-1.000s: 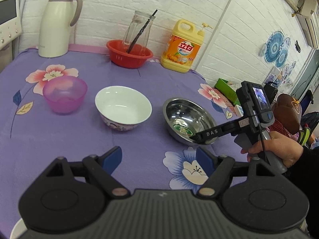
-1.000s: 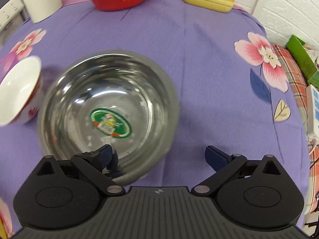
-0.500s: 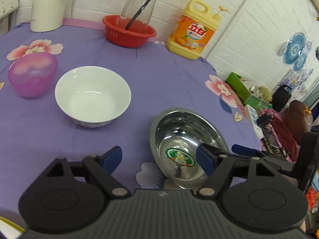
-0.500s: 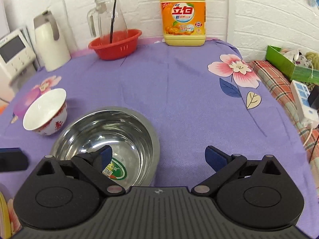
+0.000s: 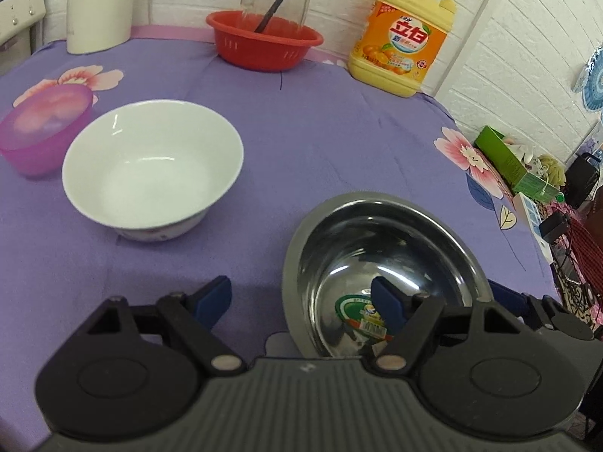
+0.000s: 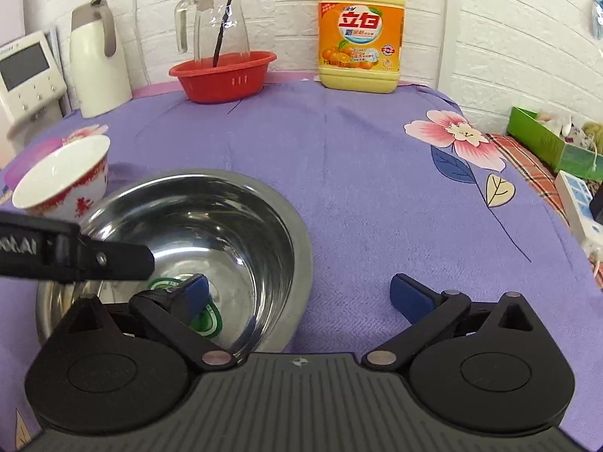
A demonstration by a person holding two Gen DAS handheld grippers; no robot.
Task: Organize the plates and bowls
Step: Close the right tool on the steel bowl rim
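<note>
Two grippers, both spread wide, both straddling the steel bowl's [image 6: 181,233] rim from opposite sides. Your right gripper [image 6: 299,293] has its left finger inside the bowl and its right finger outside over the purple cloth [image 6: 377,173]; neither pad visibly touches metal. Your left gripper [image 5: 301,301] mirrors it, right finger inside. Bowl's near edge is hidden behind both gripper bodies. Farther left, the white bowl [image 5: 152,167] stands apart; beyond it the pink bowl [image 5: 43,128], cut off at frame edge. At the far wall: red basket [image 6: 222,79], detergent jug [image 6: 360,34].
</note>
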